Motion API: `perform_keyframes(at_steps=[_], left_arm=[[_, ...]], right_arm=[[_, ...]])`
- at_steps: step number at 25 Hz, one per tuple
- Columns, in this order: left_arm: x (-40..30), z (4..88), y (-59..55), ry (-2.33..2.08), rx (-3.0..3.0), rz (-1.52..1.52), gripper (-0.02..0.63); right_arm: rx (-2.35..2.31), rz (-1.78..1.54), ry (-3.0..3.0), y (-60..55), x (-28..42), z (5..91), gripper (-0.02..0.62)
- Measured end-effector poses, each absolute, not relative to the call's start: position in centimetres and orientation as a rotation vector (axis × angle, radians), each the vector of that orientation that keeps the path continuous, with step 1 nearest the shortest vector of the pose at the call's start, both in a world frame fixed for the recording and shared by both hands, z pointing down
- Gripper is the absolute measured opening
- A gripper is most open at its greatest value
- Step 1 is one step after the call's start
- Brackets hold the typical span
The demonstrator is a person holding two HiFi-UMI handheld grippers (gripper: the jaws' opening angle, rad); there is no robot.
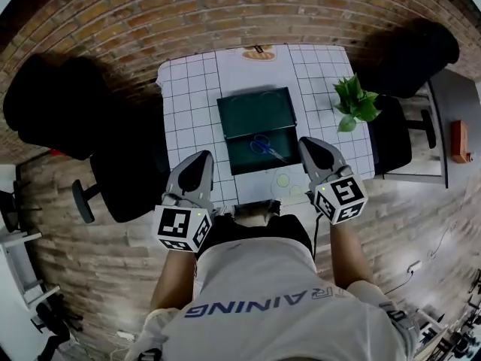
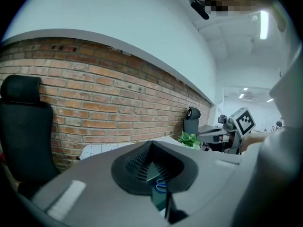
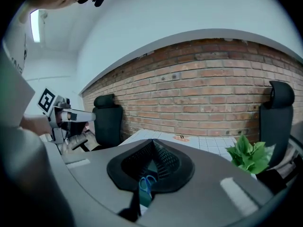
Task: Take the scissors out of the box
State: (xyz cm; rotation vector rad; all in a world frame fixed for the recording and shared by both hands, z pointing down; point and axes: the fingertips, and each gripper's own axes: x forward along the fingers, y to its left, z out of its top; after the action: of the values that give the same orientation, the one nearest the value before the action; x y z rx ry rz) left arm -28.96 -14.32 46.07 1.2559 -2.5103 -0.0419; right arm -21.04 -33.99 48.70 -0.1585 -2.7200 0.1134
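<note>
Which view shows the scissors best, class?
The head view: the scissors lie whole in the box, seen from above. The left gripper view and right gripper view show only their blue handles.

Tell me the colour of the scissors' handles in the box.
Blue. The blue-handled metal scissors lie in the dark green box, clearest in the head view.

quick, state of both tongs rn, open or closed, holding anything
left tongs: closed, holding nothing
right tongs: closed, holding nothing
</note>
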Motion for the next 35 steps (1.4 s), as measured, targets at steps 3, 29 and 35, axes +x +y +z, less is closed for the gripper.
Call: perform_keyframes(at_steps=[3,29,35], left_arm=[[-28.6,46.2,-15.5,-2.546,1.167,-0.036,0.002],[-29.9,51.1,-7.9,-2.547,0.872,-0.164,0.002],[-30.8,51.7,-6.1,-2.538,0.853,-0.182,0.002]], right_arm=[[-0.263,0.089,-2.673,-35.3,-22.2,49.6,0.012],[-0.491,-0.343,-1.807,-27.9,-26.2,72.2,0.13],[-0.444,-0.384,-1.773,-27.7,-26.7,74.0,0.133]])
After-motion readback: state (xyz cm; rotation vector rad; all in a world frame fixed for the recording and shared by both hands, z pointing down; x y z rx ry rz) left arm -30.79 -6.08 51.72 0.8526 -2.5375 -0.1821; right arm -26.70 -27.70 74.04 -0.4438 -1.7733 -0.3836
